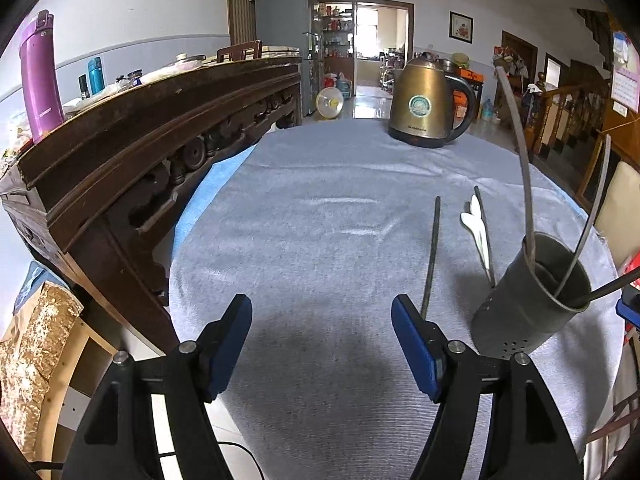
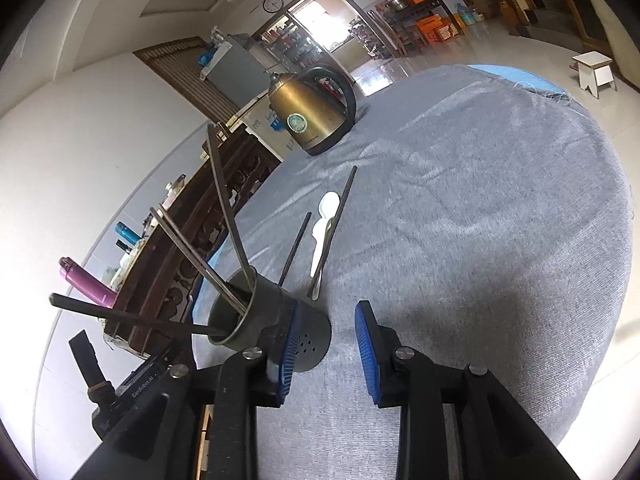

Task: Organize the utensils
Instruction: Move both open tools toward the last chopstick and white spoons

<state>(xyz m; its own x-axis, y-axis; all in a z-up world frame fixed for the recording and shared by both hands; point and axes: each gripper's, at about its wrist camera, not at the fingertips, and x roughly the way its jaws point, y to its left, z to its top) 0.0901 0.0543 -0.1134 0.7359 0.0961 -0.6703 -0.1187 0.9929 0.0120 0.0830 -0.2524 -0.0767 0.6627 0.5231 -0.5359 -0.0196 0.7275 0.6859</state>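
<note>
At the lower right of the left wrist view, a dark metal holder (image 1: 532, 292) stands on the grey cloth (image 1: 320, 208), and three chopsticks (image 1: 516, 140) lean out of it. To its left, one more chopstick (image 1: 431, 252) lies on the cloth, and beside it a white spoon (image 1: 478, 228) lies with another dark stick. The left gripper (image 1: 322, 344) is at the bottom of this view, its jaws wide apart with nothing between them, only cloth. In the right wrist view the holder (image 2: 276, 320) is at lower centre-left, and the left blue pad of the right gripper (image 2: 326, 350) is in front of its wall; I cannot tell if it touches. These jaws stand partly open and grasp nothing. The spoon (image 2: 322, 232) lies above the holder in this frame. A brass-coloured kettle (image 1: 428, 100) with a round green label stands at the far edge of the table; the print on it is too small to read. At the lower left of the right view, a black device bears the writing "GenRobot.AI" (image 2: 142, 387).
</note>
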